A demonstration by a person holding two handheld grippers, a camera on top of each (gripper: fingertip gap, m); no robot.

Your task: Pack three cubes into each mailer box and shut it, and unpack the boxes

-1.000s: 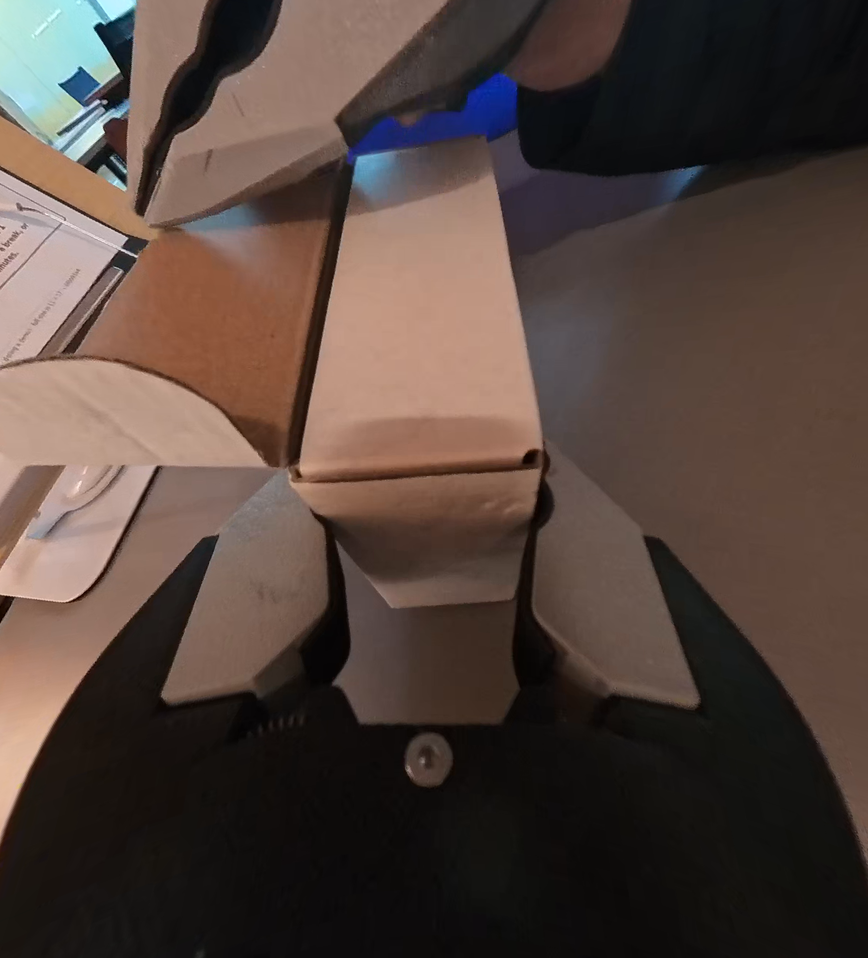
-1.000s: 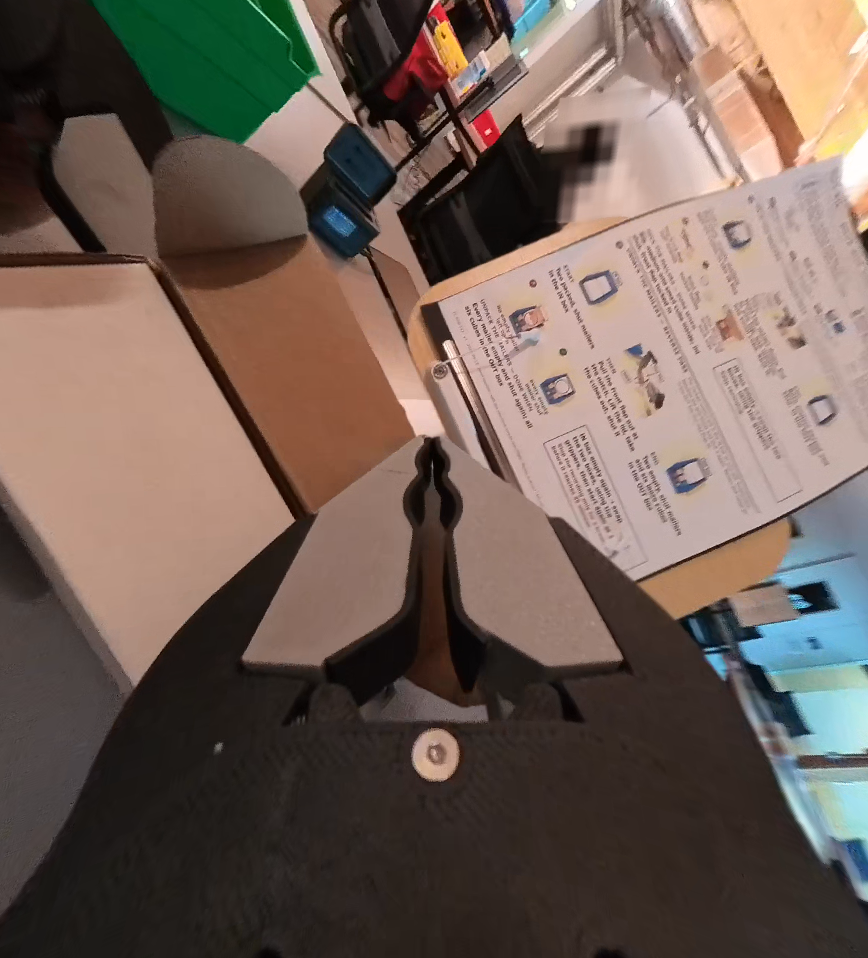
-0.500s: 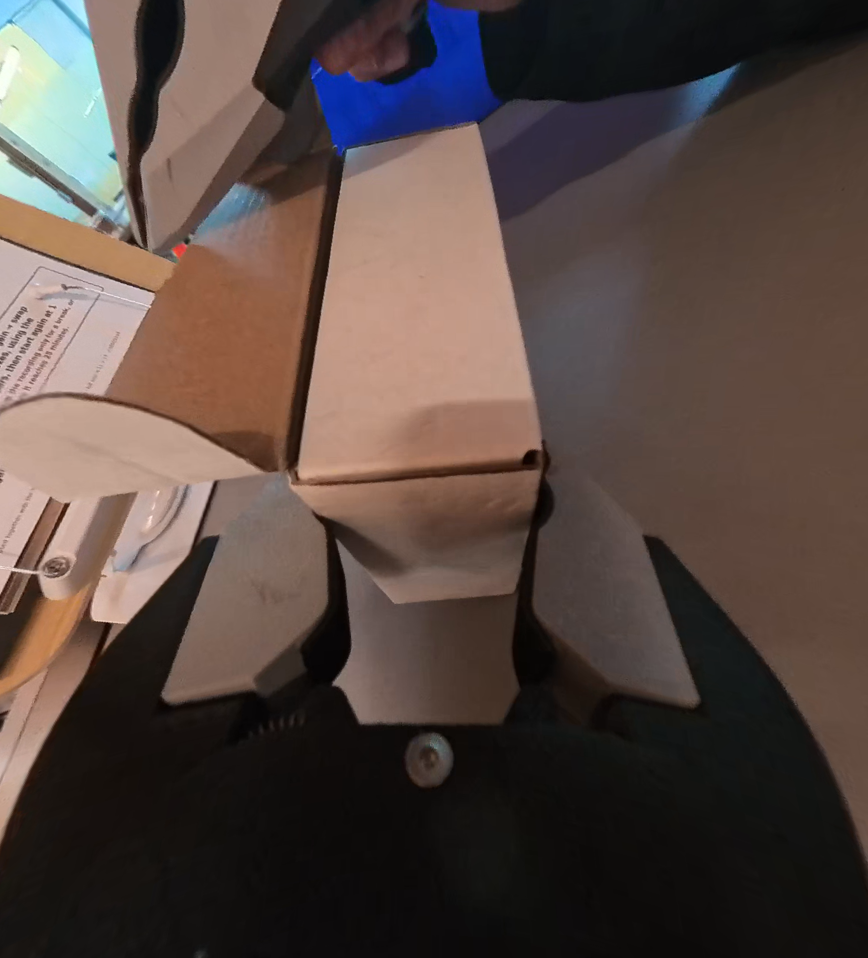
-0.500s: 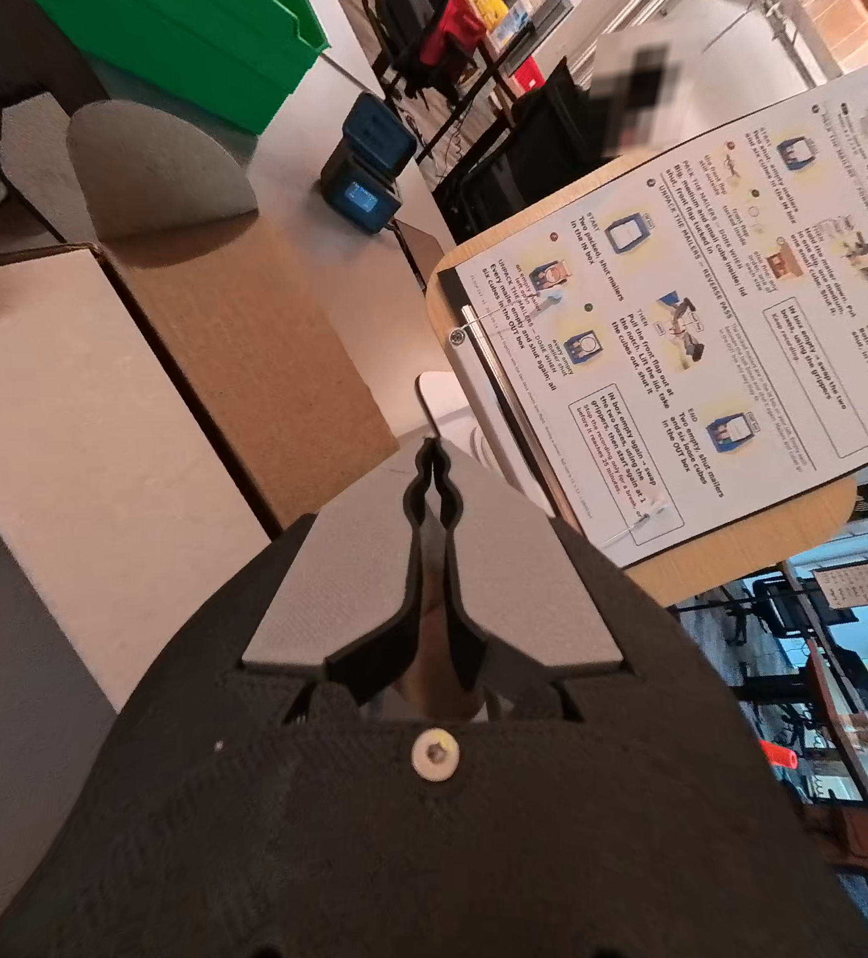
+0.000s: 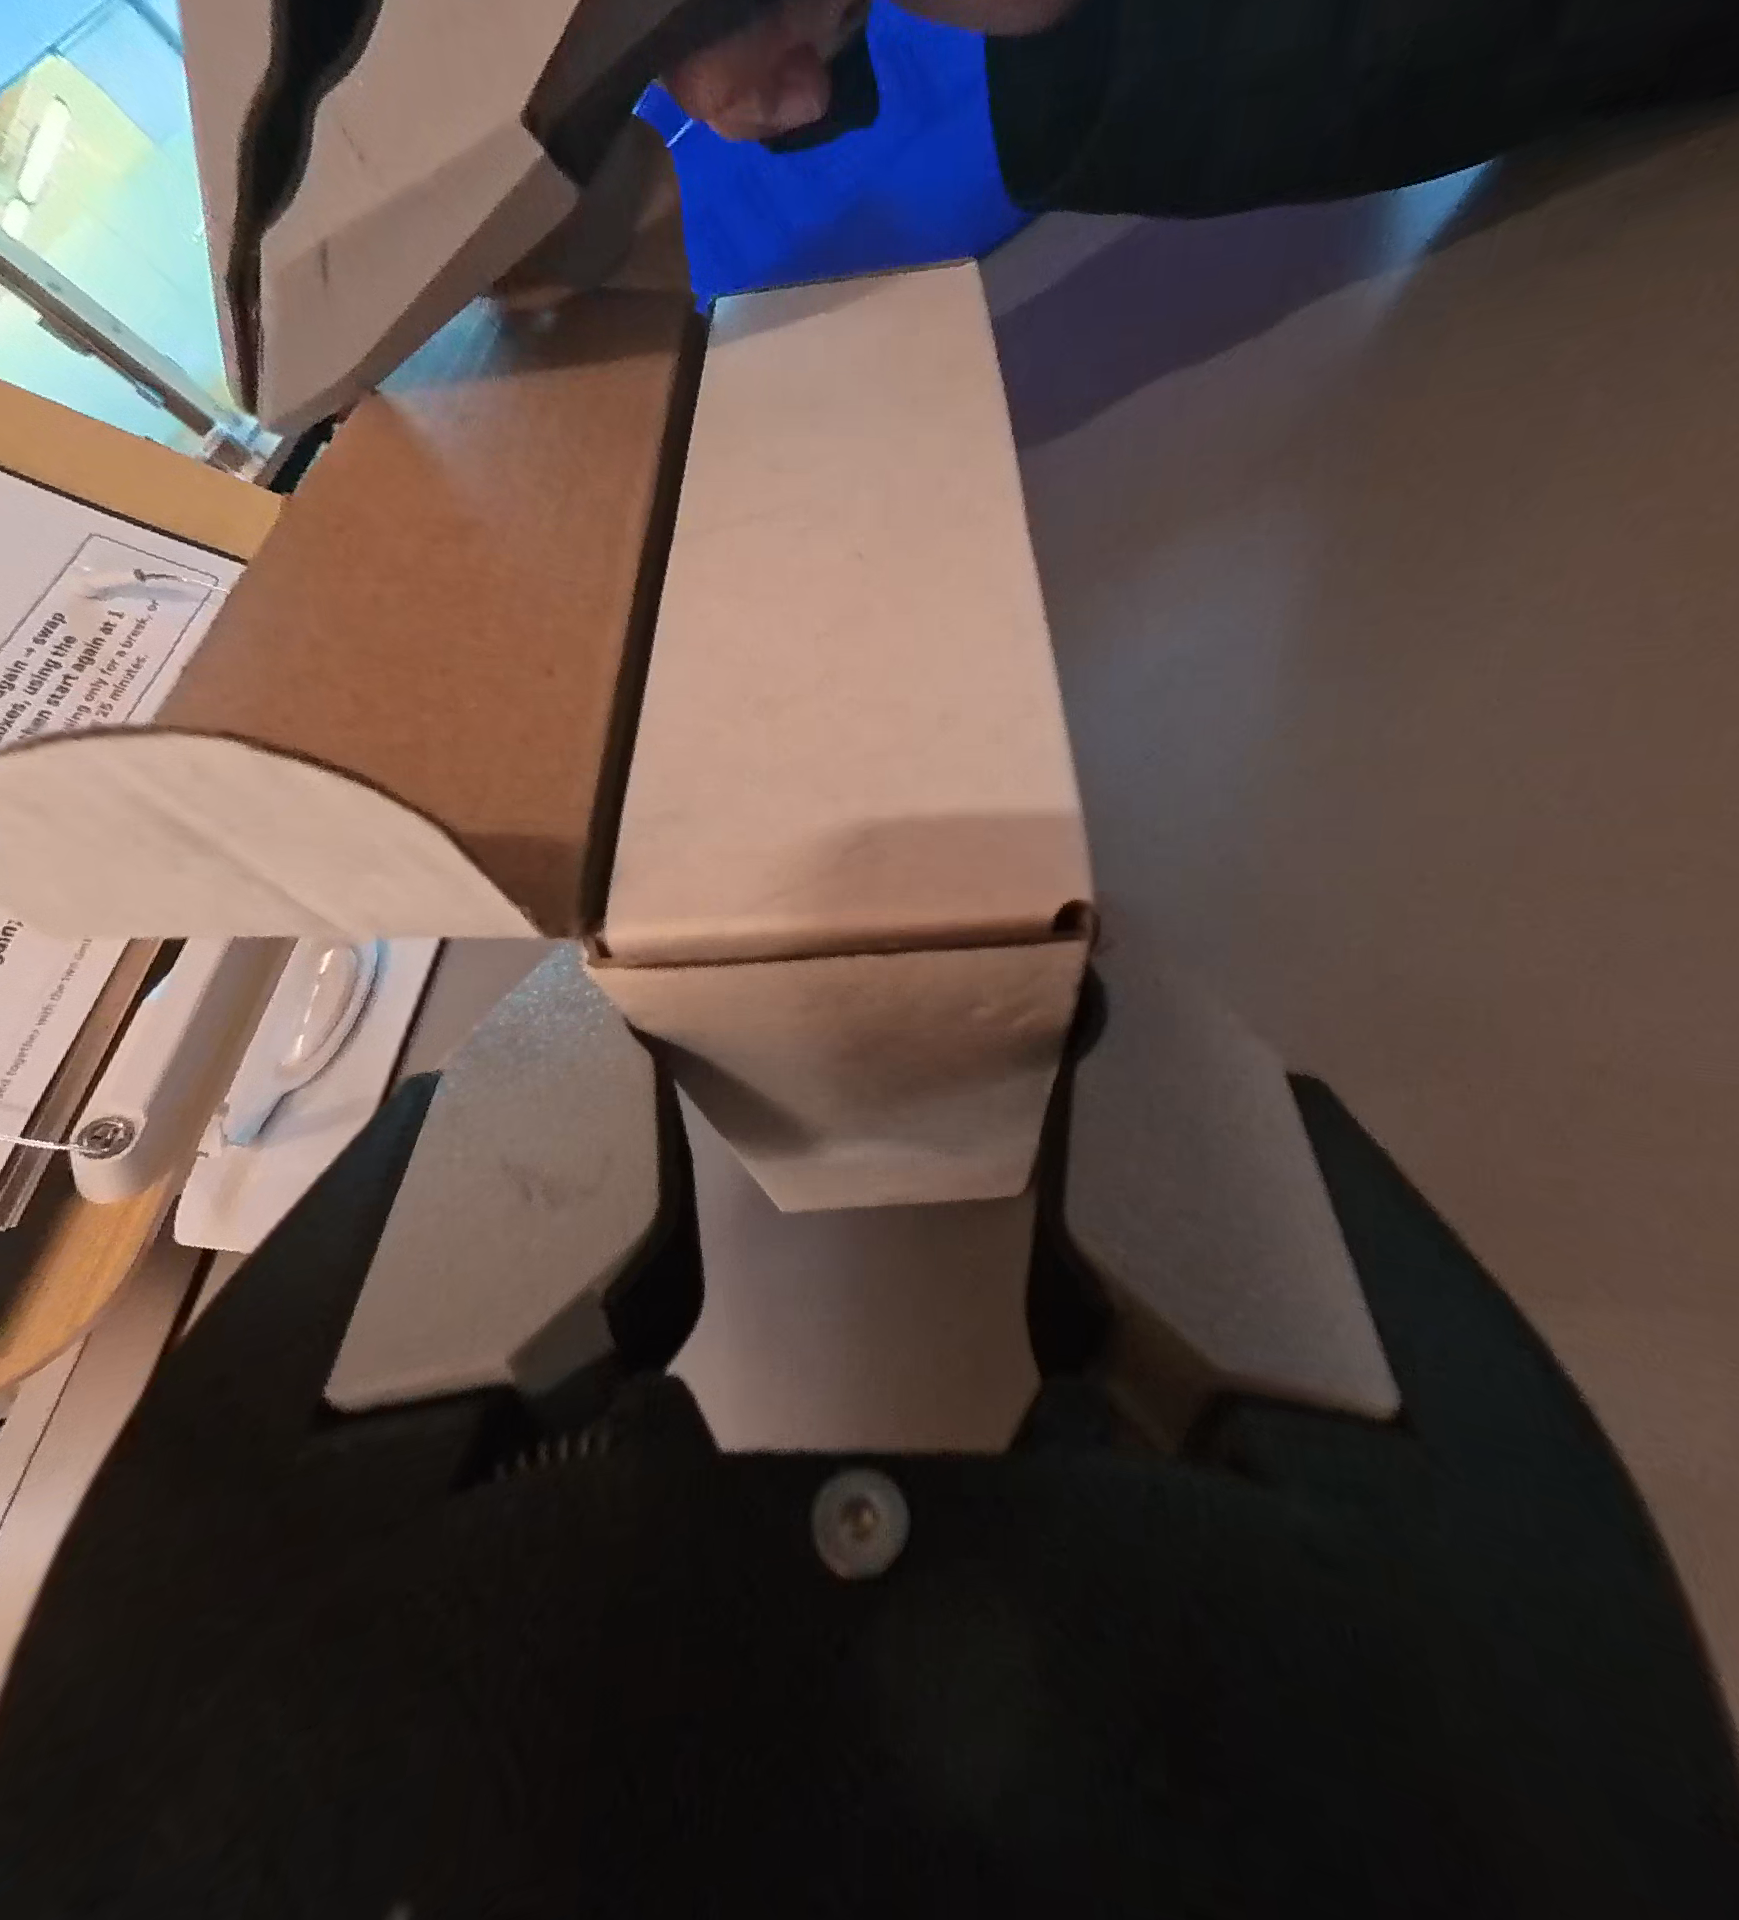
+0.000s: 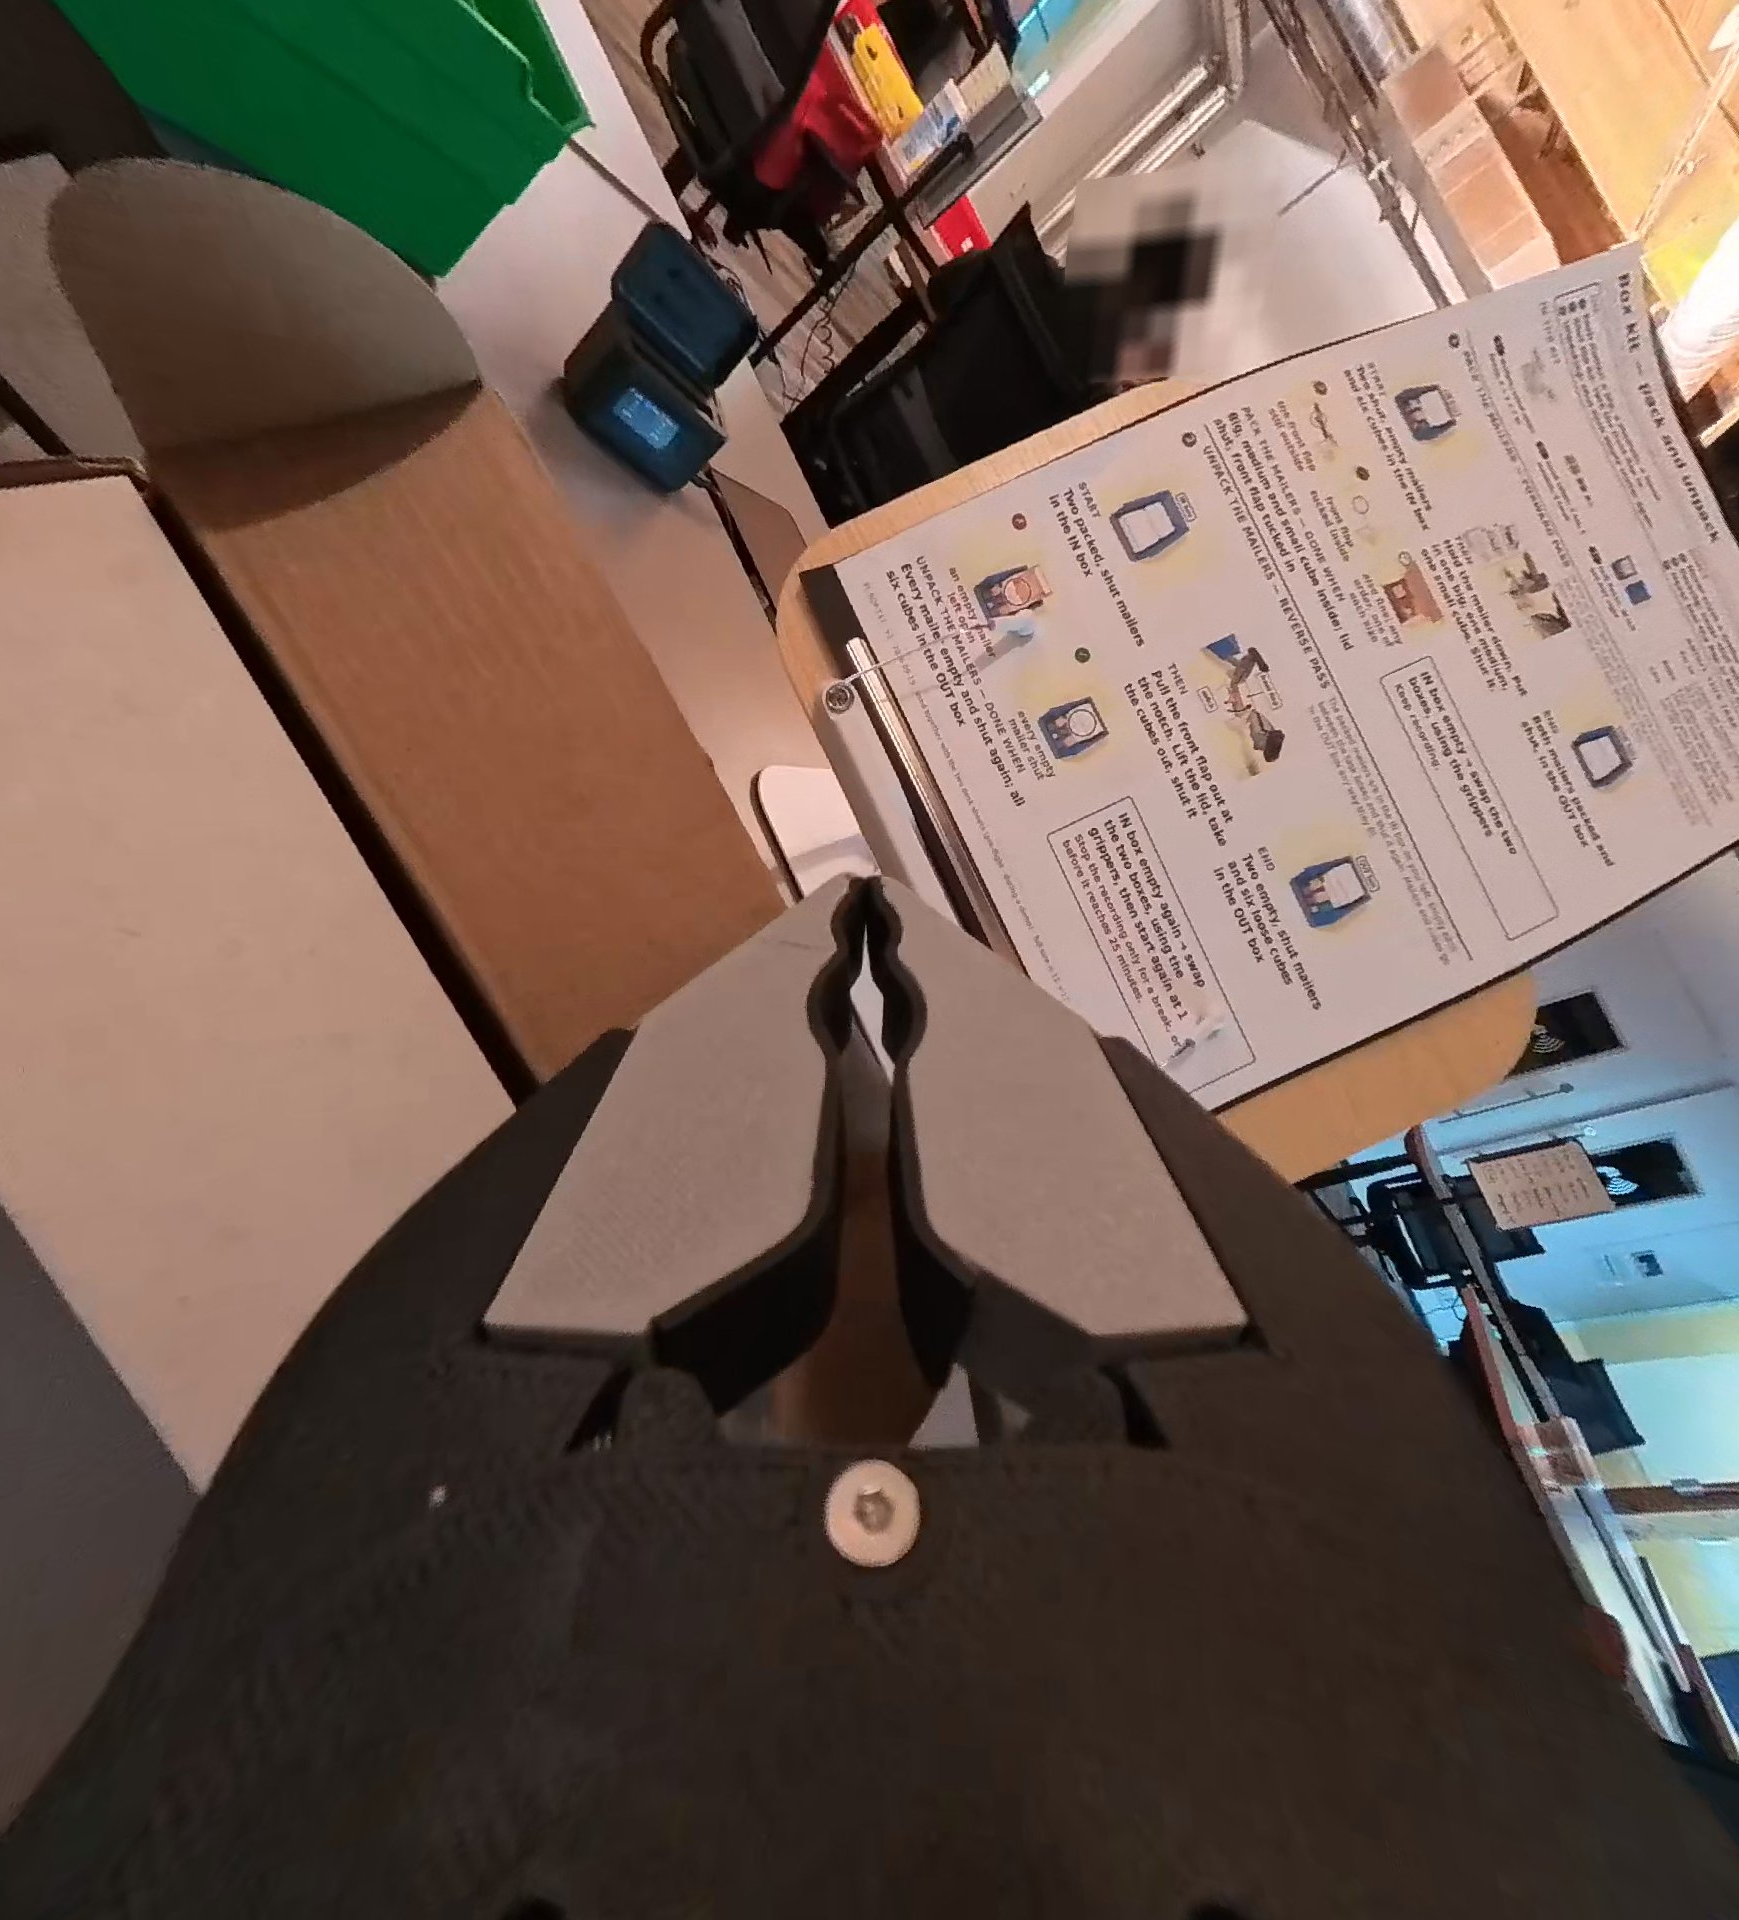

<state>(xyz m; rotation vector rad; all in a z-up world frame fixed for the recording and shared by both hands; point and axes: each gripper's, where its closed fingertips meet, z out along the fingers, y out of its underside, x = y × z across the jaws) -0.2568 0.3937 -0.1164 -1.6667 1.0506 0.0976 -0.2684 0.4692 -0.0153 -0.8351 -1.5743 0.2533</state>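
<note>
A white mailer box [image 5: 844,623] with a brown inside lies on its side. My left gripper [image 5: 844,997] is shut on its near end, one finger on each side. The brown lid [image 5: 449,644] stands open to the left, with a rounded ear [image 5: 221,842] at its near corner. My right gripper [image 5: 252,260] is at the lid's far end. In the right wrist view the right gripper [image 6: 870,914] is shut, with brown cardboard showing between its fingers. The box [image 6: 117,883], lid [image 6: 449,665] and far ear [image 6: 252,312] lie to its left. No cubes show.
An instruction sheet on a wooden board [image 6: 1312,675] stands to the right, also in the left wrist view [image 5: 13,675]. A green bin [image 6: 325,94] and a blue device [image 6: 657,384] sit behind. A dark sleeve [image 5: 1260,94] reaches over the grey table [image 5: 1467,727].
In the left wrist view the right gripper has drawn up and away along the lid's far end and the hand behind it has come into view. My left gripper's hold is unchanged.
</note>
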